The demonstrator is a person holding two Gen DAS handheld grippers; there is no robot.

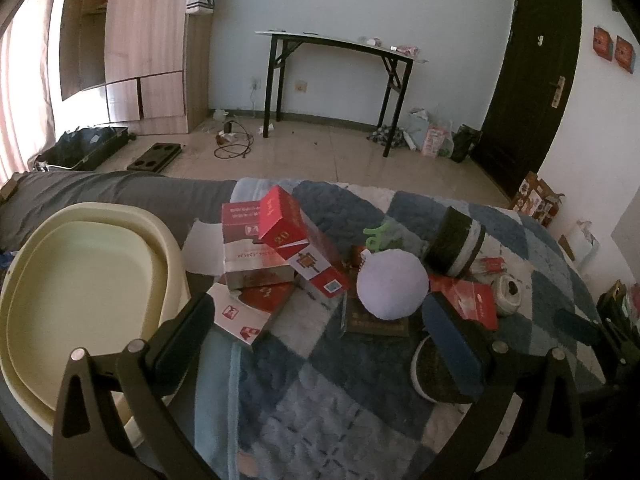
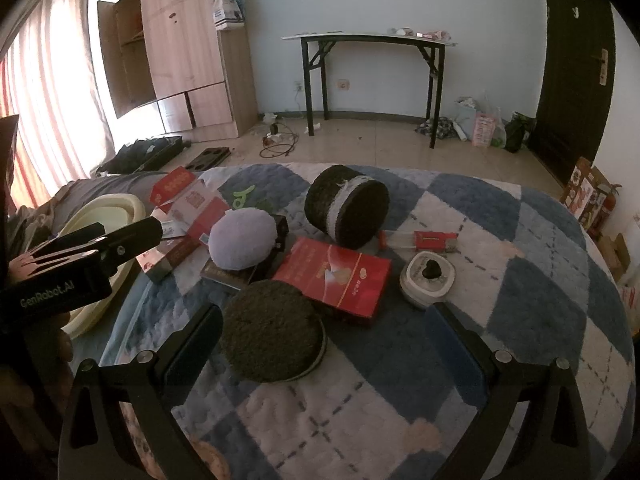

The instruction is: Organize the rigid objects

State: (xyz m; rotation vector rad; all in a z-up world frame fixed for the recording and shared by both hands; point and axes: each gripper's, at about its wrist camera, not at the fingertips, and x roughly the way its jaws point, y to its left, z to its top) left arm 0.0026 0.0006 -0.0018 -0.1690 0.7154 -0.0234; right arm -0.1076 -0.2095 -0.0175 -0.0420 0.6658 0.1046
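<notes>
Red boxes [image 1: 280, 256] piled askew, lavender ball [image 1: 391, 285] beside, cream basin [image 1: 80, 292] left.

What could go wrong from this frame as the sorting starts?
The red boxes lie stacked crookedly beside the cream basin; pulling one could topple the others. The left hand-held gripper is open above the pile, and closing there might catch the soft lavender ball instead of a rigid item.

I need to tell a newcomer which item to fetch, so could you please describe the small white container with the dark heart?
On the blue-and-white checked blanket, find the flat red box. Just right of it sits the small white container, squarish with rounded corners. Only it carries a dark heart-shaped piece on top; the nearby round dark items are far larger.
</notes>
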